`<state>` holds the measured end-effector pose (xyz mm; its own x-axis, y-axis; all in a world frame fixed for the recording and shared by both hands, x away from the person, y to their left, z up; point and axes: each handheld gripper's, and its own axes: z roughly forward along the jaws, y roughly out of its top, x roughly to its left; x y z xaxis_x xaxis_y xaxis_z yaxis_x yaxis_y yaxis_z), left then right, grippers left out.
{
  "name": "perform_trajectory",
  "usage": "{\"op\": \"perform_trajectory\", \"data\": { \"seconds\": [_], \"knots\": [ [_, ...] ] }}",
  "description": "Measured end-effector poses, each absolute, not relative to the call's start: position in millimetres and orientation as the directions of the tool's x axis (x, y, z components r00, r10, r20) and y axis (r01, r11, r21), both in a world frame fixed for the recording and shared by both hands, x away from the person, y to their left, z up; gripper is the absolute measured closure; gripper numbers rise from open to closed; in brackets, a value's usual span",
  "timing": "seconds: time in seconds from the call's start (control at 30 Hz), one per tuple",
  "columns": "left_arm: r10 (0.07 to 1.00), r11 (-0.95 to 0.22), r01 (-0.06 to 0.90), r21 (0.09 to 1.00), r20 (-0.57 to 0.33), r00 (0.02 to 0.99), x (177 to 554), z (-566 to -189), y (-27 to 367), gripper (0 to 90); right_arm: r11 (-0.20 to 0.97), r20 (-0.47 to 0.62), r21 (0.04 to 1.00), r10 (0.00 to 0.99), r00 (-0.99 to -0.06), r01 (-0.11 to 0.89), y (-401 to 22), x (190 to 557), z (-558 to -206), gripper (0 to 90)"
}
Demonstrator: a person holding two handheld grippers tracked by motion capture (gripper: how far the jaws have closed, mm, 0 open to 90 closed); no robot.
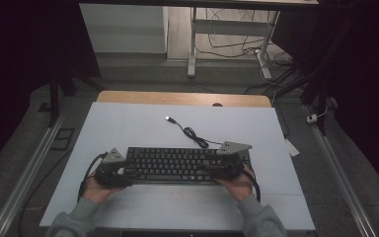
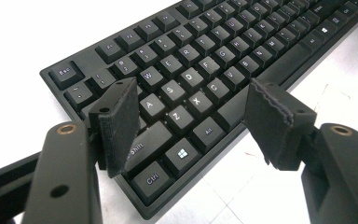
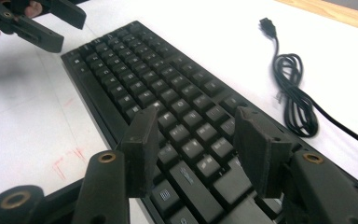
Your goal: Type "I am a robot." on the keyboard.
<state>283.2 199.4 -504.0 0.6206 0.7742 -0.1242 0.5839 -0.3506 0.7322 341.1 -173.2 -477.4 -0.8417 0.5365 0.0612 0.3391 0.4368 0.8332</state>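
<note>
2 grippers sit at the keyboard (image 1: pixel 172 164) ends: left gripper (image 2: pixel 191 121) and right gripper (image 3: pixel 196 149) both spread, grasping nothing. Cable (image 1: pixel 192 132) behind keyboard unplugged; likely nothing done yet.

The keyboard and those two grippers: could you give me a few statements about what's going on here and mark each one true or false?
1. The keyboard lies flat on the white table. True.
2. The left gripper is clamped shut on a key. False: its jaws stand open over the keyboard's left end.
3. The keyboard's cable is plugged into a computer. False: its plug lies loose on the table.
4. The right gripper is open above the keyboard's right end. True.
5. The cable is partly coiled behind the keyboard. True.
</note>
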Motion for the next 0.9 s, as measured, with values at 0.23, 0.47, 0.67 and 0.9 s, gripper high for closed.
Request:
{"op": "perform_trajectory", "data": {
  "seconds": [0.23,0.47,0.67,0.9],
  "knots": [
    [0.774,-0.352,0.583,0.732,-0.122,0.621,283,-504,199,35.2,0.457,0.065,0.819,0.528,-0.847,0.347,-158,346,-476,52.3],
    [0.772,-0.360,0.580,0.730,-0.116,0.625,284,-504,198,35.2,0.463,0.077,0.809,0.527,-0.846,0.362,-147,352,-478,63.1],
    [0.773,-0.362,0.586,0.726,-0.118,0.624,284,-505,198,35.2,0.476,0.099,0.788,0.527,-0.844,0.390,-140,361,-484,79.1],
    [0.773,-0.361,0.586,0.726,-0.118,0.623,284,-505,198,35.2,0.509,0.103,0.763,0.514,-0.852,0.399,-129,368,-492,89.7]
  ]
}}
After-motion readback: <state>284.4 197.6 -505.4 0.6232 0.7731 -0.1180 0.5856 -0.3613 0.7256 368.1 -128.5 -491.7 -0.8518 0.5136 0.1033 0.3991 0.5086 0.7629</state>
